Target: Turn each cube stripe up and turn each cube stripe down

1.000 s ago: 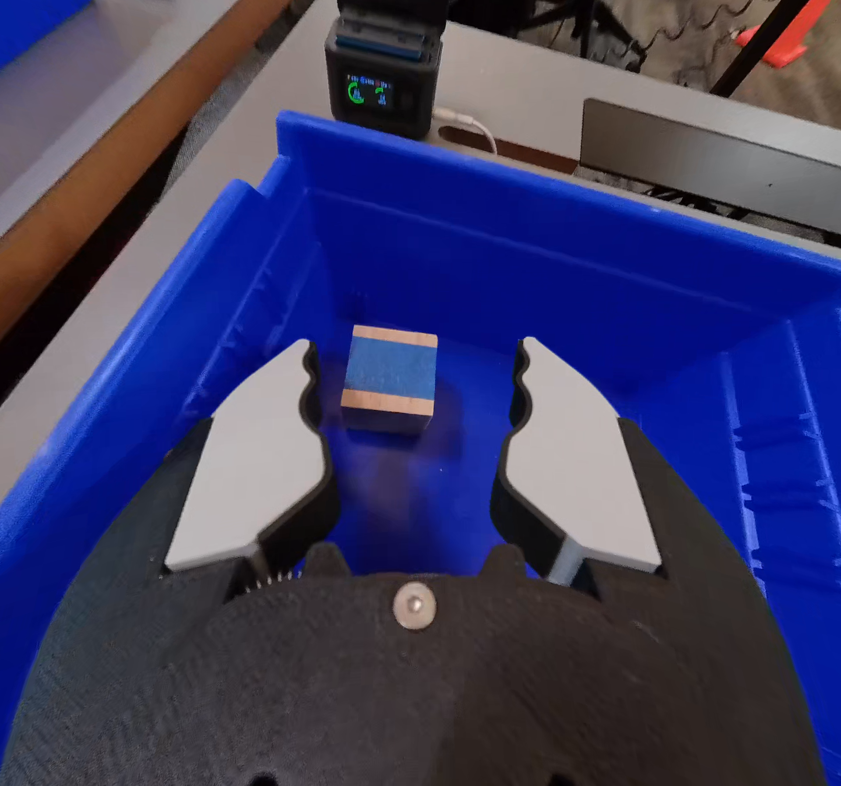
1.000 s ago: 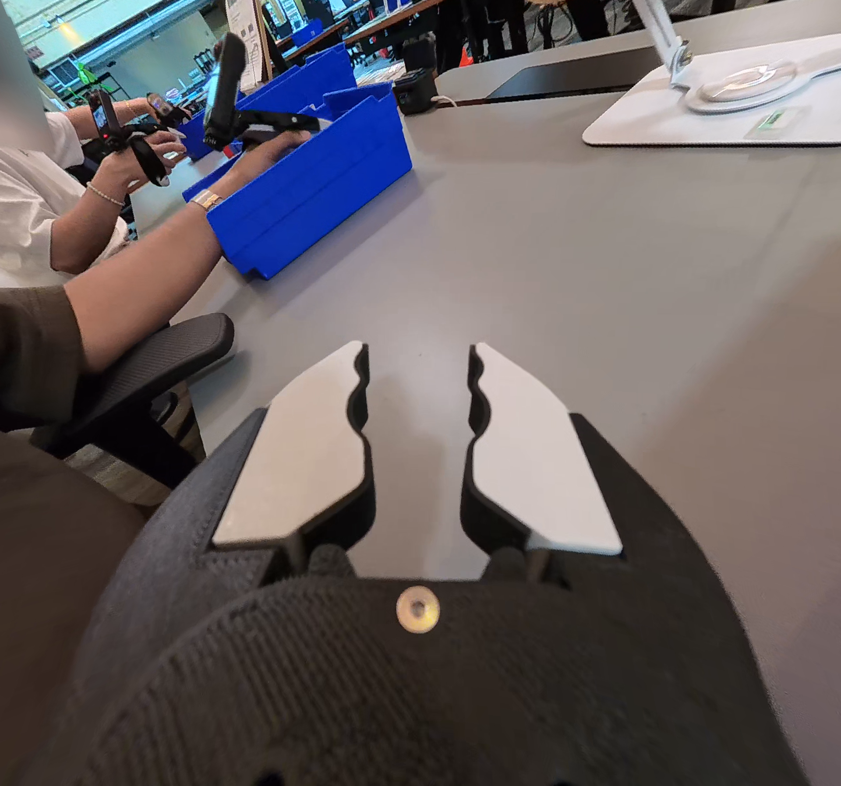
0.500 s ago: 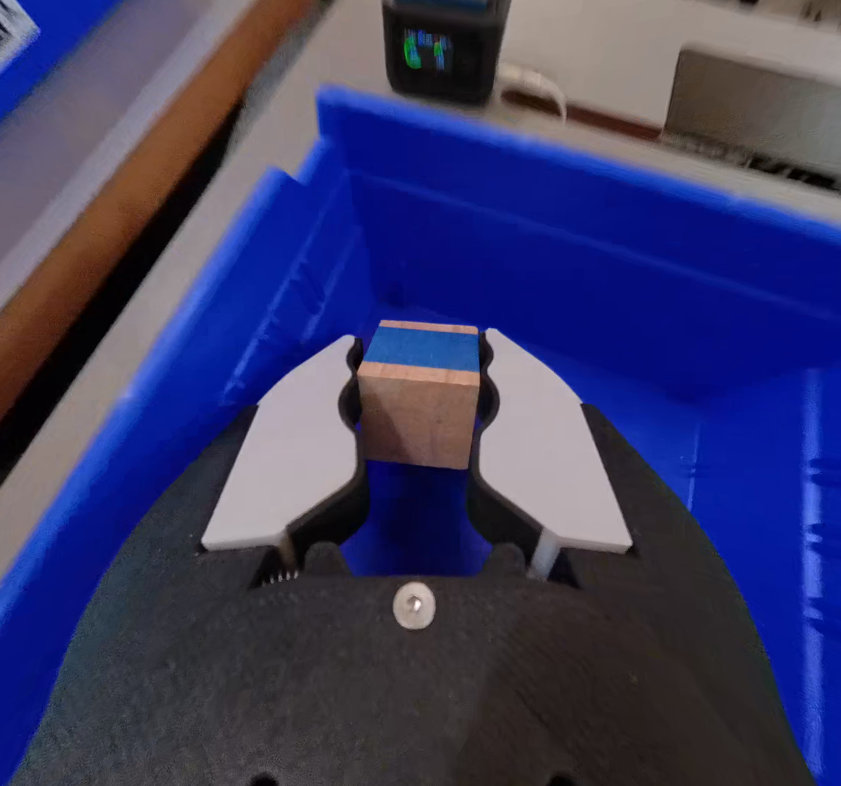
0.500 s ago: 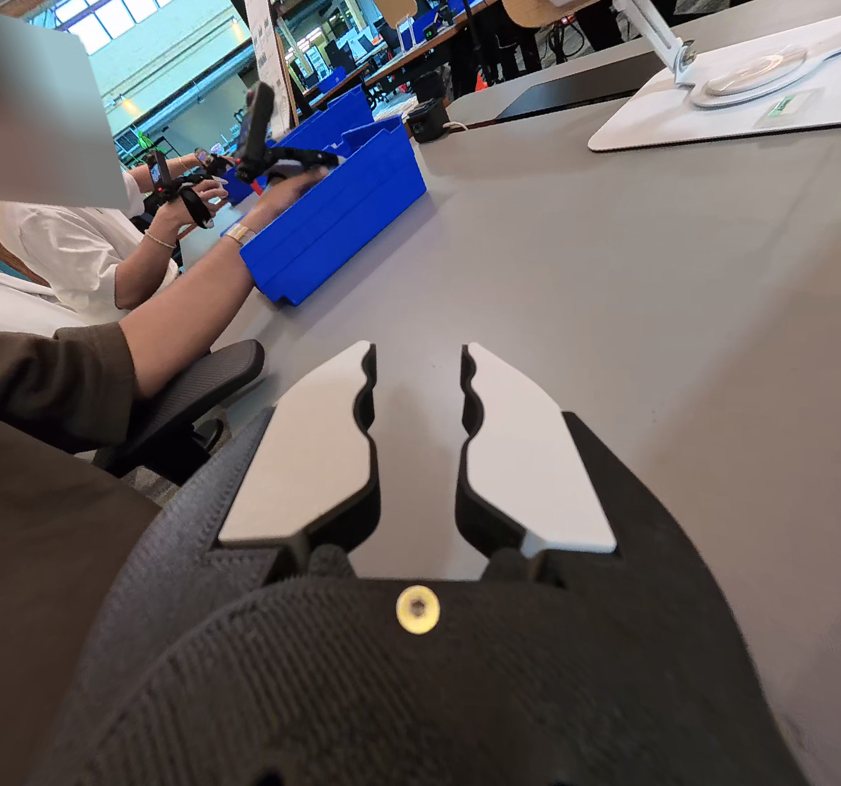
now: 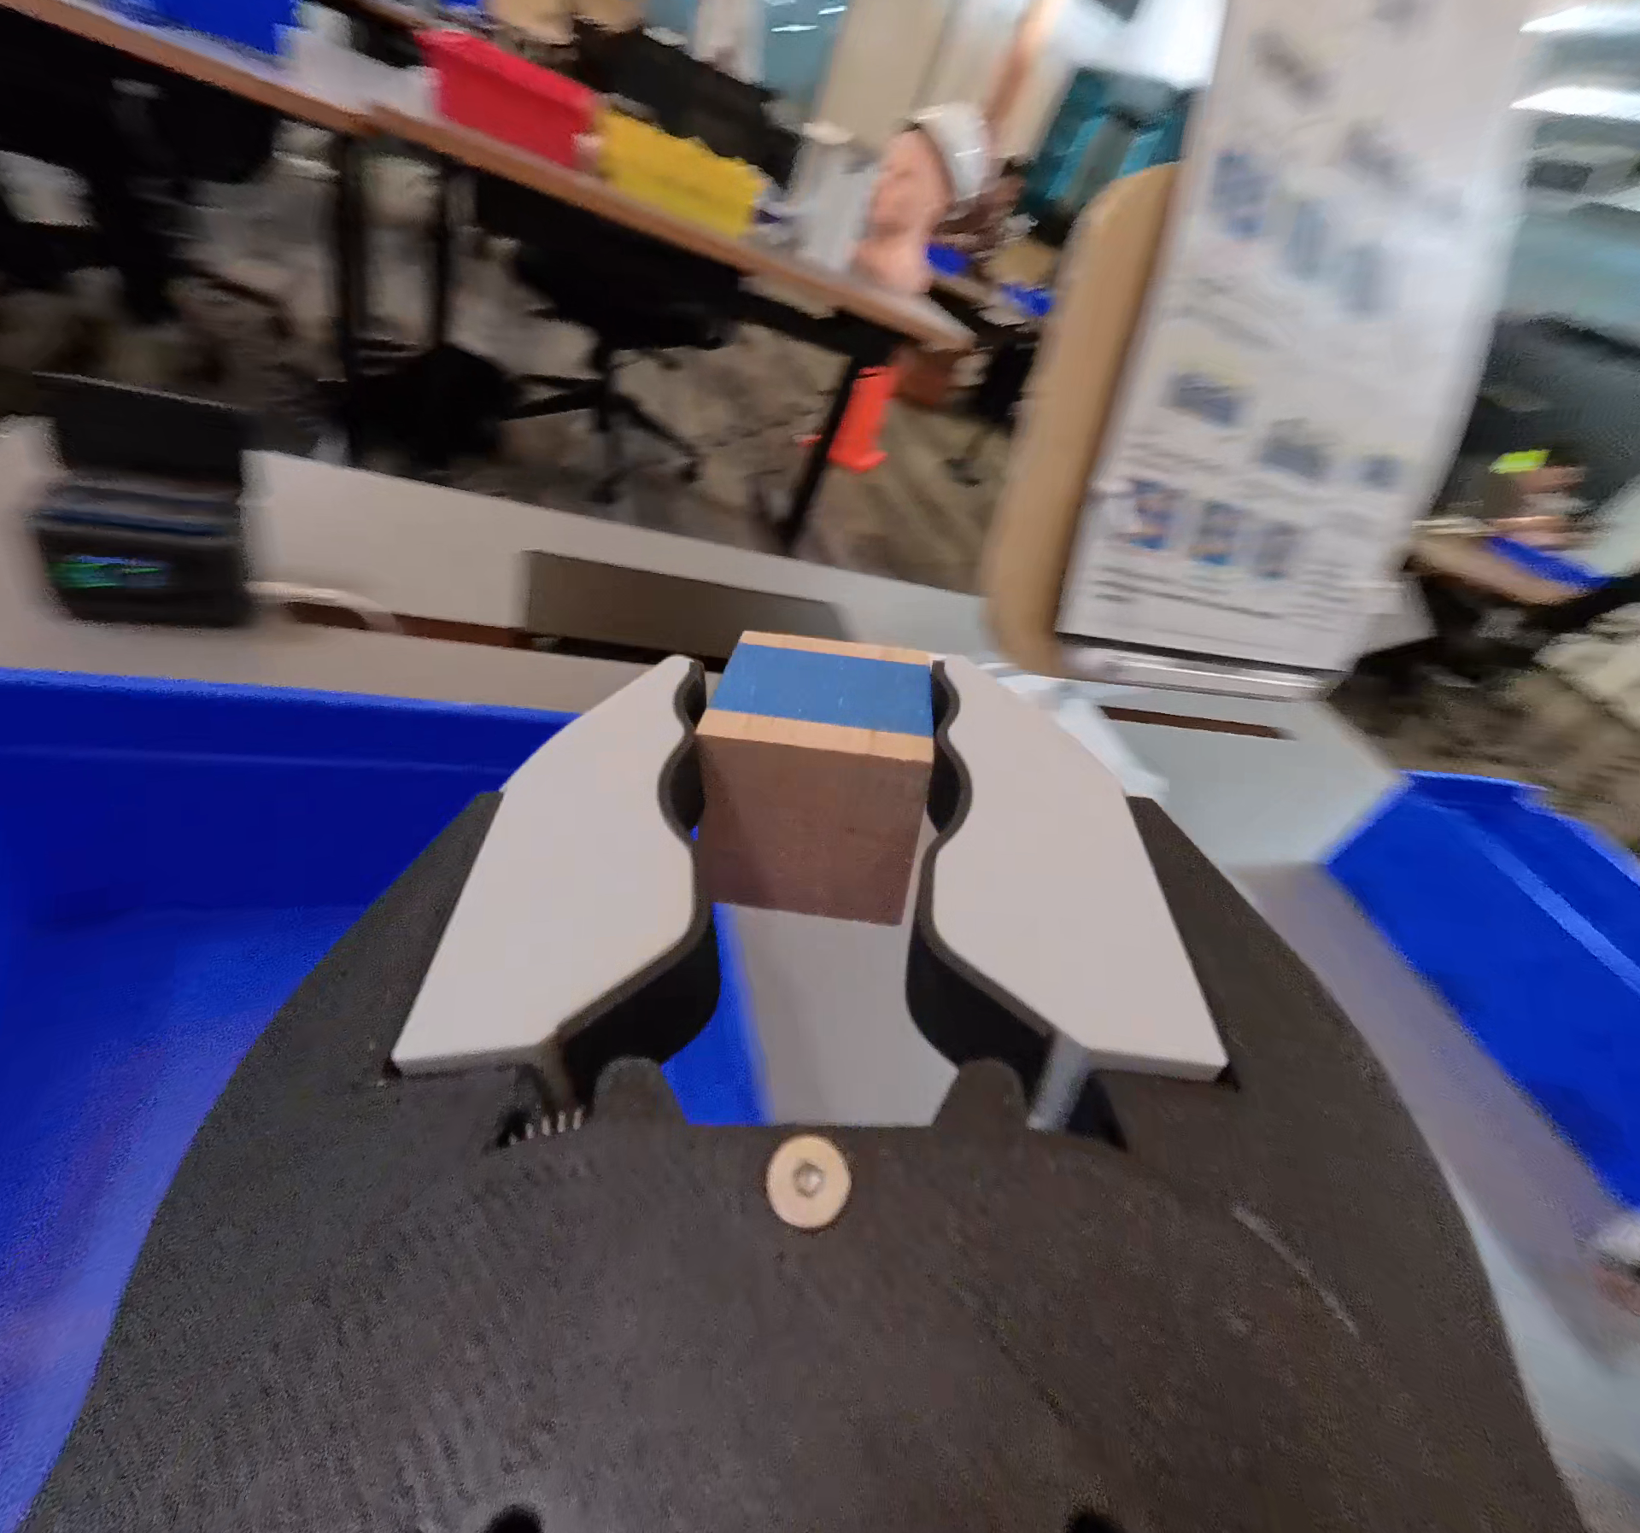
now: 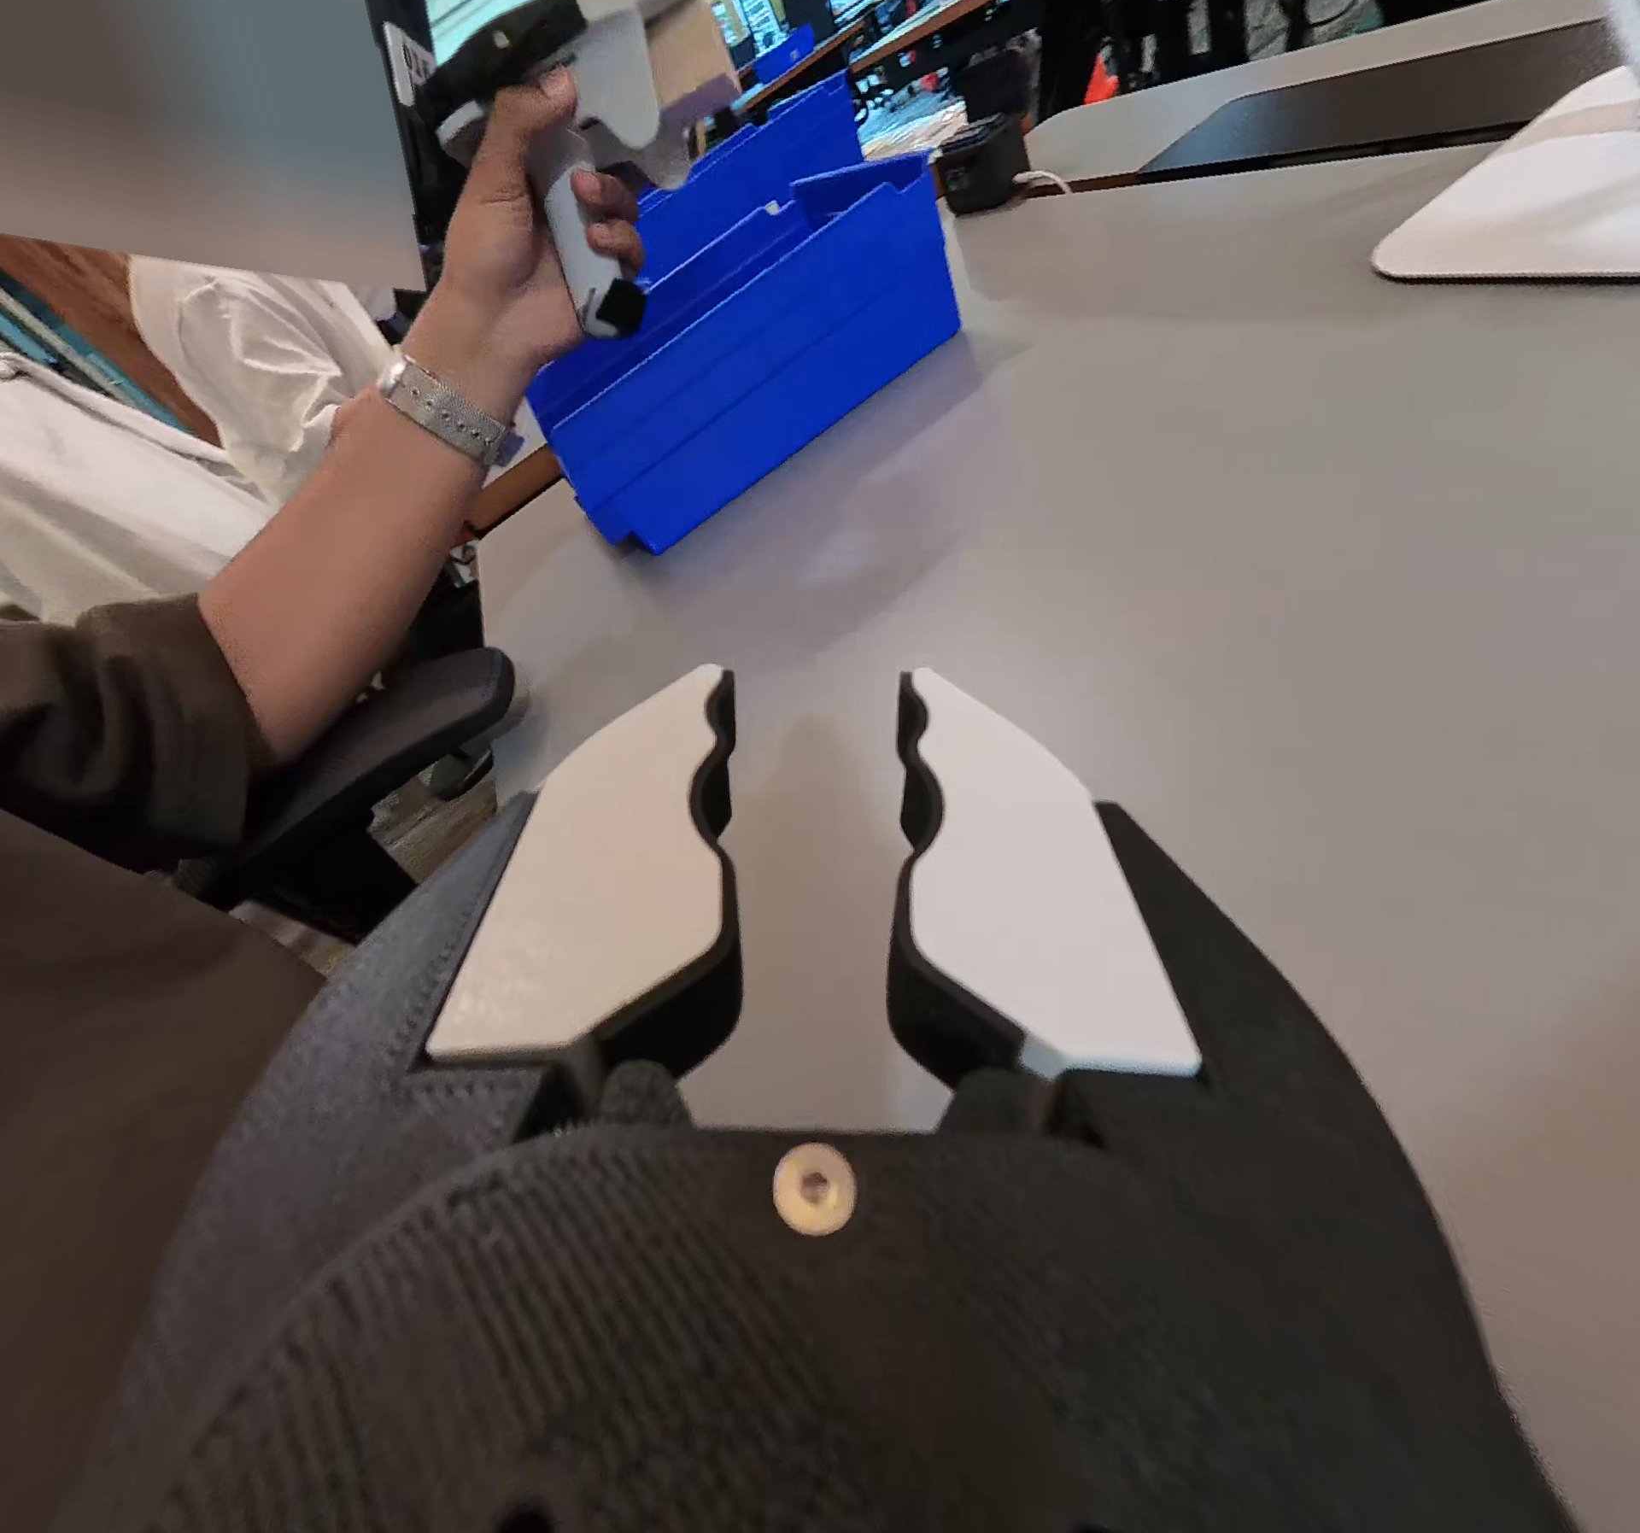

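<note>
My left gripper [image 5: 818, 674] is shut on a wooden cube [image 5: 812, 825] with a blue stripe on its top face. It holds the cube in the air above the blue bin [image 5: 222, 798], tilted up toward the room. In the right wrist view the left gripper [image 6: 621, 151] shows far off in a person's hand above the same blue bin [image 6: 763, 363]. My right gripper [image 6: 816, 683] is open and empty, low over the grey table [image 6: 1242, 559], well away from the bin.
A second blue bin [image 5: 1500, 896] lies at the right in the left wrist view. A small black device with a lit screen [image 5: 133, 541] stands behind the bin. A white flat base [image 6: 1526, 204] lies at the table's far right. A chair armrest [image 6: 373, 763] is at the left.
My left gripper closed on the cube in the bin, then lifted it out and tipped upward. My right gripper stayed open and shifted only slightly over the table.
</note>
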`<state>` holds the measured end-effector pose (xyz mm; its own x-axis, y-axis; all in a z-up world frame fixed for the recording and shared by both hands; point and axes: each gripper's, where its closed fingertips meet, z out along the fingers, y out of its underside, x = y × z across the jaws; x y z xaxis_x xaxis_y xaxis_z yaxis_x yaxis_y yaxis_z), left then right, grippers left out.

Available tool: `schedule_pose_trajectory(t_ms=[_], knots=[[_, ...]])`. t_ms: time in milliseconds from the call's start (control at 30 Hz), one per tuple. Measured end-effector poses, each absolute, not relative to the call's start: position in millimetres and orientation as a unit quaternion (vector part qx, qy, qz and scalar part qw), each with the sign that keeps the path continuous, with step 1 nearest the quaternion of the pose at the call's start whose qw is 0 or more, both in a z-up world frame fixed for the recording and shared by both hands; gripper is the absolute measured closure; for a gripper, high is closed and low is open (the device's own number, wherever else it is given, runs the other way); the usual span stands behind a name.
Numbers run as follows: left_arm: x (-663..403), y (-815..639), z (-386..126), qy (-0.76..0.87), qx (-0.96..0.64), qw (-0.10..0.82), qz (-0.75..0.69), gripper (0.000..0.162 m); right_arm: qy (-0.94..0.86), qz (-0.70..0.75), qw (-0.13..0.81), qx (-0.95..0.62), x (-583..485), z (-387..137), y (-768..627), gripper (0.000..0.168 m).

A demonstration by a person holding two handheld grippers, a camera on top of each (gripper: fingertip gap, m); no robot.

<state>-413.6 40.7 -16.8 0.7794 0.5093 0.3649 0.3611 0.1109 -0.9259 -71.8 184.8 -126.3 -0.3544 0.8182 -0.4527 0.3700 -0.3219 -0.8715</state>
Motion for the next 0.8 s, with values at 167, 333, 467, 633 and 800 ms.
schedule_pose_trajectory(t_ms=[167, 333, 467, 633, 800], knots=[[-317, 75, 7, -0.260, -0.601, 0.738, -0.161, 0.114, -0.552, 0.642, 0.146, -0.511, -92, -119, 165, 0.131], [-221, 97, 8, -0.206, -0.497, 0.739, -0.406, 0.115, -0.520, 0.696, 0.103, -0.483, -111, -103, 142, 0.118], [-181, 114, -20, -0.224, -0.490, 0.715, -0.445, 0.115, -0.500, 0.734, 0.090, -0.450, -117, -86, 125, 0.104], [-156, 119, -30, -0.228, -0.485, 0.715, -0.449, 0.114, -0.479, 0.741, 0.121, -0.455, -128, -80, 114, 0.086], [-141, 126, -37, -0.229, -0.495, 0.709, -0.447, 0.115, -0.436, 0.771, 0.073, -0.459, -128, -75, 105, 0.094]])
